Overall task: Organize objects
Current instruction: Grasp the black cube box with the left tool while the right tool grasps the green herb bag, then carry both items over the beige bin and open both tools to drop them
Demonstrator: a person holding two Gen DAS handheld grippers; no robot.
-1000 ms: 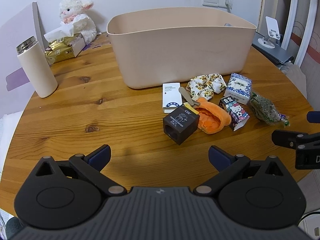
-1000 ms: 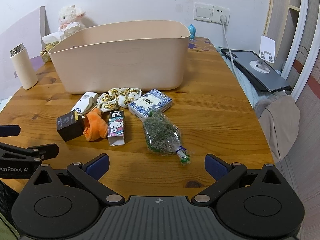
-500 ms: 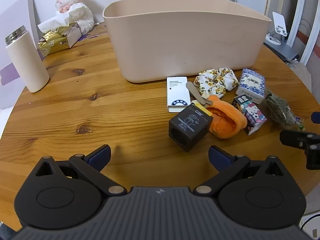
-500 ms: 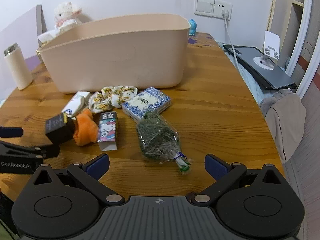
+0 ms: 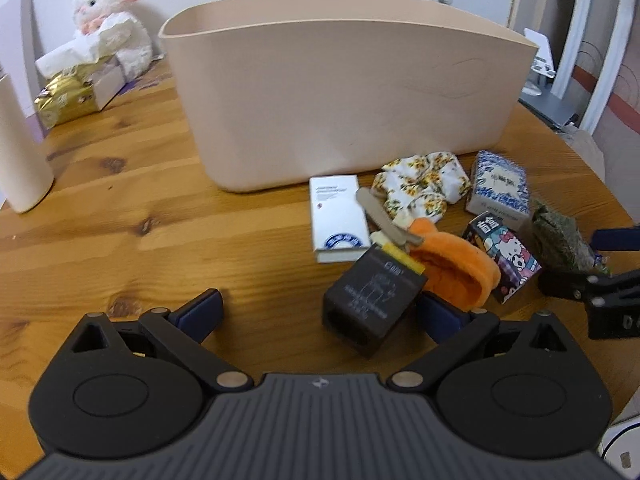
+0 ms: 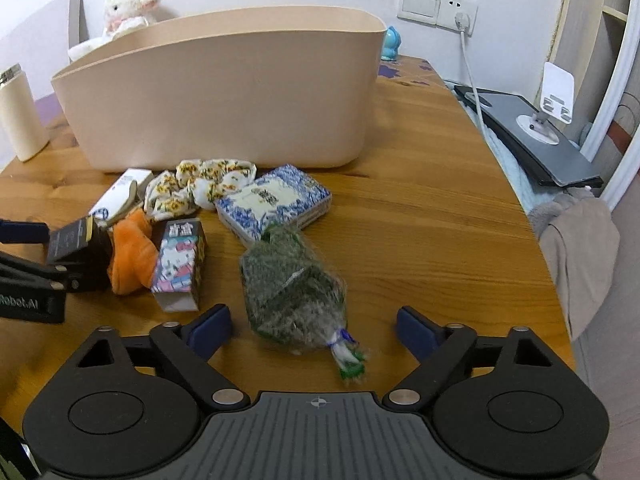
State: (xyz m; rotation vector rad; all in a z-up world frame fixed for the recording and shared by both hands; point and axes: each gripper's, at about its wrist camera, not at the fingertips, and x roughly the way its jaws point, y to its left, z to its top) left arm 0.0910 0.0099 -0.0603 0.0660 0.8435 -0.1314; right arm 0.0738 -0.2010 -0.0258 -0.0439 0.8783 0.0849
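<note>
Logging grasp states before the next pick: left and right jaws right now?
Left gripper: open, holding nothing, black box between its jaws.
Right gripper: open, holding nothing, bag of dried herbs between its jaws.

Plush lamb (image 5: 114, 26) behind gold tissue pack (image 5: 76, 92), cream flask (image 6: 22, 114), wall socket (image 6: 438, 8), phone stand (image 6: 550, 100).

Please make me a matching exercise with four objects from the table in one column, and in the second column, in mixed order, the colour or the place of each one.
1. small box
2. bag of dried herbs
3. bottle
4. plush lamb

a. between the right gripper's open fingers
b. cream, standing left of the bin
c. black, nearest the left gripper
d. behind the tissue pack

Pairs: 1-c, 2-a, 3-b, 4-d
</note>
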